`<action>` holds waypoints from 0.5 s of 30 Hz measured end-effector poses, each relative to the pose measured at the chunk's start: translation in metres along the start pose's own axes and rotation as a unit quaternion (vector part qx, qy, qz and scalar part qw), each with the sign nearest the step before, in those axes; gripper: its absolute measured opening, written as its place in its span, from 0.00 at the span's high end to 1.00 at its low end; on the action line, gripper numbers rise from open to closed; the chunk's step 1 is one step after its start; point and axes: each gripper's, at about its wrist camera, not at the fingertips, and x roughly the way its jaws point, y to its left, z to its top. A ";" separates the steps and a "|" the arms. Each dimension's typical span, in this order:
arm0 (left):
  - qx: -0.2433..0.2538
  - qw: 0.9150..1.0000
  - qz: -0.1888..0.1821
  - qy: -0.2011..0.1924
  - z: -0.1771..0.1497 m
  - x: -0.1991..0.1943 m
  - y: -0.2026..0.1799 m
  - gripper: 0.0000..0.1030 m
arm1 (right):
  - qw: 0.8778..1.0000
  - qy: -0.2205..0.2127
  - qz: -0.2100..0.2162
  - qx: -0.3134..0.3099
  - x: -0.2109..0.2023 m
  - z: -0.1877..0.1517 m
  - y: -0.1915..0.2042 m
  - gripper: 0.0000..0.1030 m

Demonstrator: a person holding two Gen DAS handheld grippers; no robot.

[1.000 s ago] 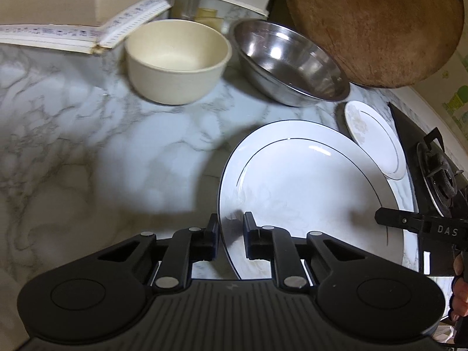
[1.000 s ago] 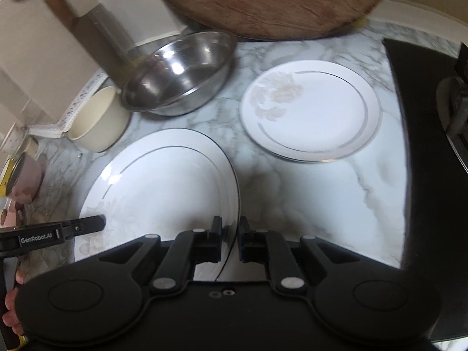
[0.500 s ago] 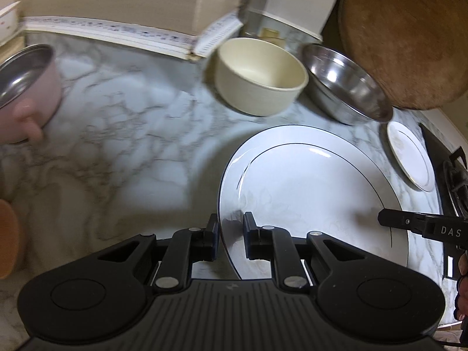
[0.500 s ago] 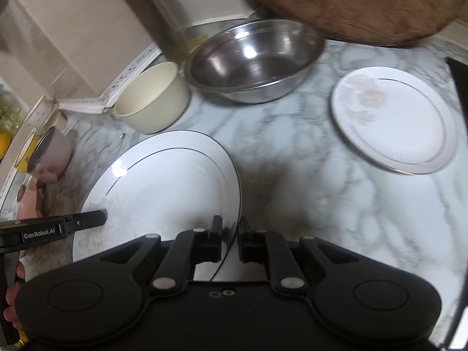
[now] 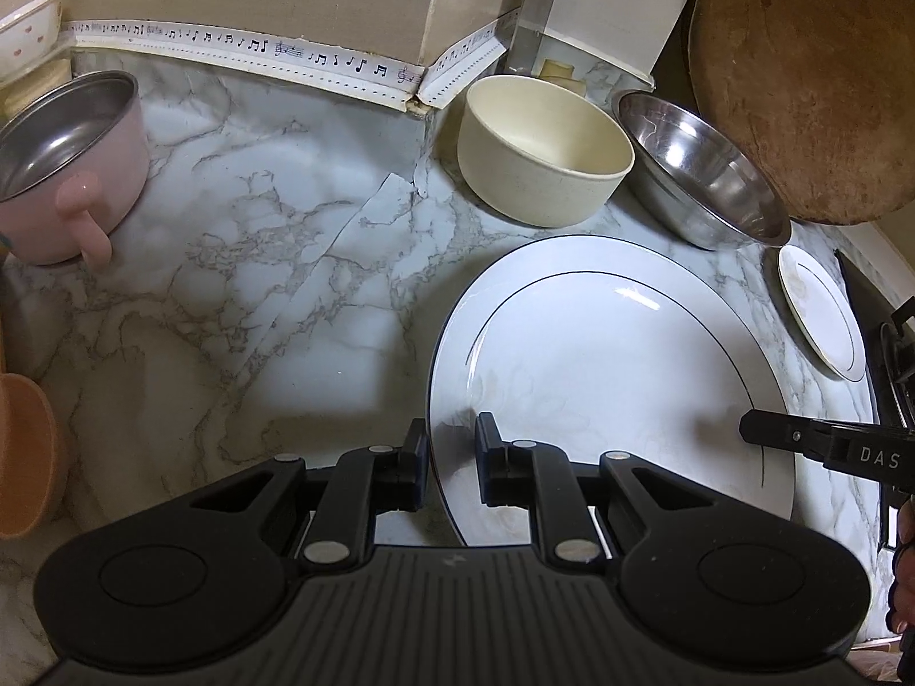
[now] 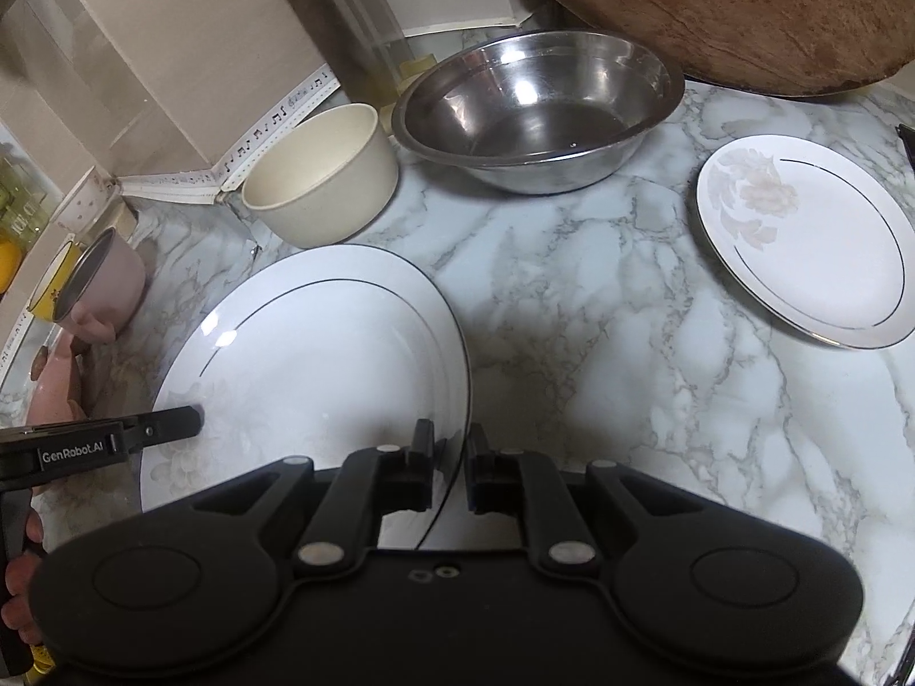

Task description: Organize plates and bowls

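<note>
Beyond large plate (image 5: 600,354), pinched both rims by fingers: cream bowl (image 5: 543,148), steel bowl (image 5: 703,171).

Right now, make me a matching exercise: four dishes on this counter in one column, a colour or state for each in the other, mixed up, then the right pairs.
Things:
1. large plate
2. small plate
3. deep bowl
4. wide bowl

Descriptions:
A. shiny bare metal
B. plain cream
C. gripped at opposite rims by both grippers
D. lying free near the stove, flower print

Pairs: 1-C, 2-D, 3-B, 4-A
</note>
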 end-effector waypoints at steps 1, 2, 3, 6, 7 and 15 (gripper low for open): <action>0.001 1.000 0.001 0.000 0.000 0.000 -0.001 0.86 | 1.000 0.000 -0.001 0.002 0.001 0.000 0.000 0.89; 0.001 1.000 0.000 -0.001 0.000 0.000 0.000 0.86 | 1.000 0.001 -0.001 0.004 0.001 -0.001 0.000 0.88; 0.000 1.000 -0.001 0.000 0.000 0.000 0.000 0.86 | 1.000 0.001 -0.002 0.005 0.002 -0.001 0.000 0.88; -0.007 1.000 -0.004 0.001 0.000 0.000 0.001 0.86 | 1.000 0.000 -0.004 0.011 0.002 -0.001 0.000 0.88; -0.007 1.000 -0.004 0.001 0.000 0.000 0.001 0.86 | 1.000 0.000 -0.004 0.011 0.002 -0.001 0.000 0.88; 0.002 1.000 0.009 -0.008 -0.002 -0.007 0.000 0.85 | 0.999 -0.018 -0.029 -0.007 -0.010 0.000 0.003 0.79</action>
